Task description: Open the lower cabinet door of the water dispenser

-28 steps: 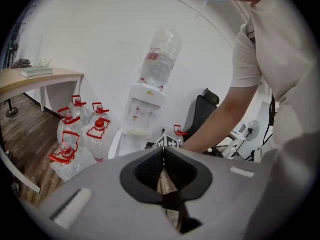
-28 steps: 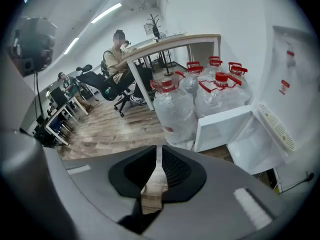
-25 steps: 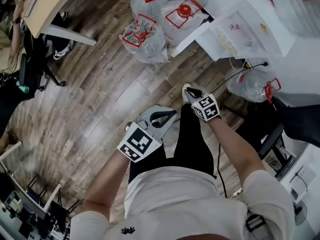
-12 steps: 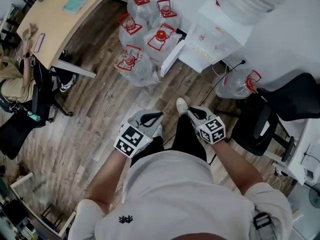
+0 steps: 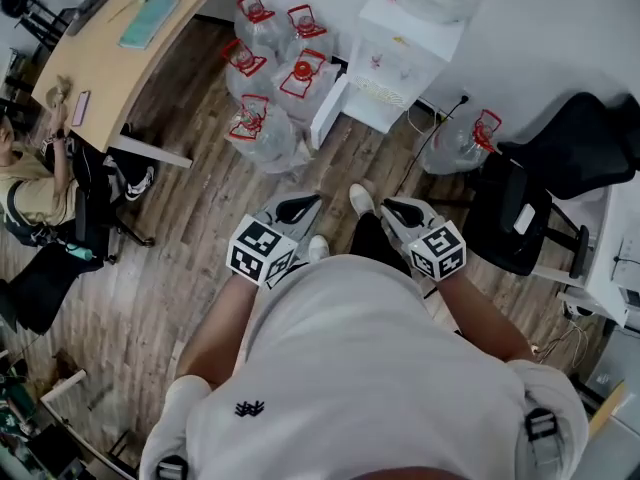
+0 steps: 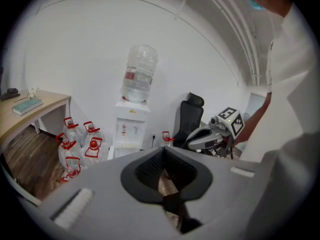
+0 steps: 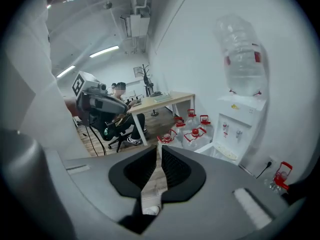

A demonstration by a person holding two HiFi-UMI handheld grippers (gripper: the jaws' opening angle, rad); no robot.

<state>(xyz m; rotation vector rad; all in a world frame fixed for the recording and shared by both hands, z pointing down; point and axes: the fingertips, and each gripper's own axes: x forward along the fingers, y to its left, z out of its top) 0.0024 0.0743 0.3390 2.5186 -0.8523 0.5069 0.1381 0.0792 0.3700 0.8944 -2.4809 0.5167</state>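
Observation:
The white water dispenser (image 5: pixel 400 53) stands against the far wall with a clear bottle on top; it also shows in the left gripper view (image 6: pixel 131 126) and the right gripper view (image 7: pixel 239 126). Its lower door (image 5: pixel 328 113) appears swung out to the left. Both grippers hang in front of the person's waist, well short of the dispenser. My left gripper (image 5: pixel 312 200) (image 6: pixel 163 150) is shut and holds nothing. My right gripper (image 5: pixel 388 204) (image 7: pixel 160 148) is shut to a thin slit, with only floor showing through it.
Several clear jugs with red caps (image 5: pixel 265 78) crowd the floor left of the dispenser, and one more (image 5: pixel 455 148) lies to its right. A black chair (image 5: pixel 530 218) stands at the right. A wooden desk (image 5: pixel 130 38) and a seated person (image 5: pixel 30 198) are at the left.
Both grippers have come up and closer to the body, the right one more. The head view has pulled back, so the dispenser, desk and chair now show more fully.

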